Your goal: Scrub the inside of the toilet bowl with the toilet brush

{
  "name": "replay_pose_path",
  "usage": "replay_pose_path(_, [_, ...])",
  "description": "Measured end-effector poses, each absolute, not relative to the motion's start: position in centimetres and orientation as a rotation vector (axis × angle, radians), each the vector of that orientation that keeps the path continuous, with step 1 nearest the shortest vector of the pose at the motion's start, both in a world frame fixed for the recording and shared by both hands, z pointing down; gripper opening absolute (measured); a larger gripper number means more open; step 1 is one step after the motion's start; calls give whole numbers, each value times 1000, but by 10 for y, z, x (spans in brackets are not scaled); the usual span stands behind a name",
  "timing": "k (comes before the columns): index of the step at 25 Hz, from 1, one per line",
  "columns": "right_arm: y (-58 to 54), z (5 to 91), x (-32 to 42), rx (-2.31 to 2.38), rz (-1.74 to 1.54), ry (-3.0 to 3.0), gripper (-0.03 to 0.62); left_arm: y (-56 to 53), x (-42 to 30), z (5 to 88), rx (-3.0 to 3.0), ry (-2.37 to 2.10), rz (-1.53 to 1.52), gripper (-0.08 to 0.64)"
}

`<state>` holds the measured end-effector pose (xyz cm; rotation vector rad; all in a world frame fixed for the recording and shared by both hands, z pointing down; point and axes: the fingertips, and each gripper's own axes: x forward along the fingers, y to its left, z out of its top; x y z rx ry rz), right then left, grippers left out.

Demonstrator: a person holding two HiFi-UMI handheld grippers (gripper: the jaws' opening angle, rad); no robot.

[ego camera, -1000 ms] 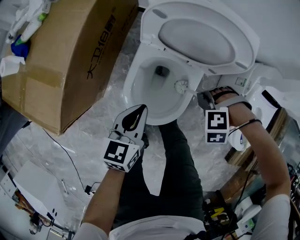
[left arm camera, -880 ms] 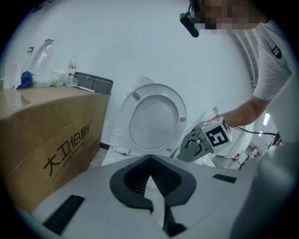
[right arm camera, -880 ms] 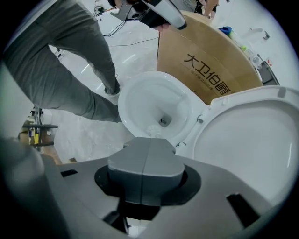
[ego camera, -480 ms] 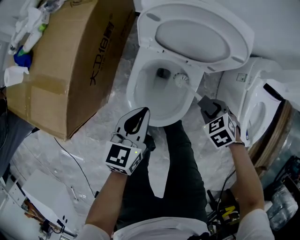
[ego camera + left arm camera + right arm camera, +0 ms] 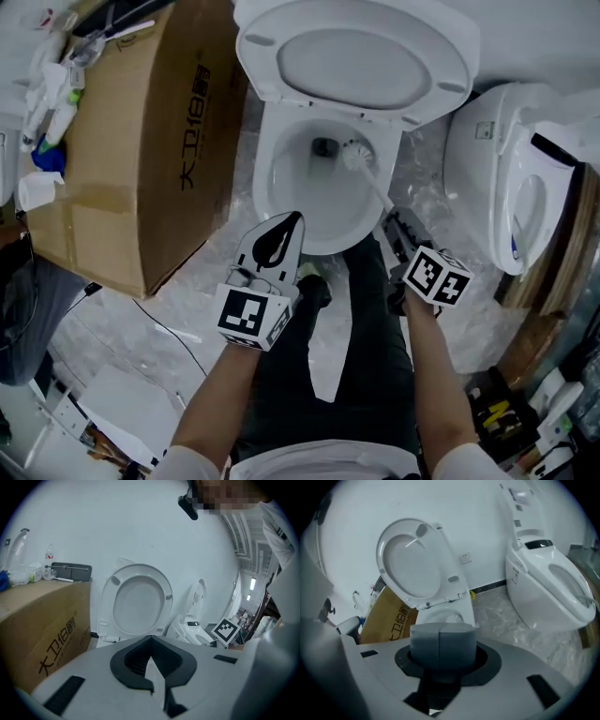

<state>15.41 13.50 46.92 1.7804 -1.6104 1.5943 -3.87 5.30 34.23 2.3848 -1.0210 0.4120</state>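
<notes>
The white toilet (image 5: 281, 178) stands with its lid (image 5: 361, 61) raised. Inside the bowl, the white brush head (image 5: 356, 155) rests beside the dark drain hole (image 5: 325, 146). Its thin handle (image 5: 378, 192) slants down to my right gripper (image 5: 398, 225), which is shut on it just off the bowl's front right rim. In the right gripper view the grey pads (image 5: 426, 644) are pressed together, and the handle is hidden behind them. My left gripper (image 5: 281, 230) hangs over the front rim, shut, with nothing in it. The left gripper (image 5: 152, 660) faces the raised lid (image 5: 138, 602).
A large cardboard box (image 5: 141, 141) stands close on the toilet's left, with bottles and rags (image 5: 52, 66) on it. A second toilet (image 5: 511, 187) stands to the right. Crinkled plastic sheet (image 5: 225, 234) covers the floor. The person's dark trouser legs (image 5: 328, 375) are in front of the bowl.
The right gripper has swung from the bowl's right side to its front rim. The brush head has slid further back, up to the drain hole. The left gripper has barely moved.
</notes>
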Motion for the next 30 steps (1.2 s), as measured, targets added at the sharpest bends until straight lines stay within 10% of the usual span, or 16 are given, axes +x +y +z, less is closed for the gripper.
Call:
replay_pose_path(15, [158,501,136,2452,2229,-1361,158,62,0,385,2465,-904,527,6])
replay_pose_path(30, [108,529,112,2141,2126,-1769,158,61,-26,402,2454,-933,561,6])
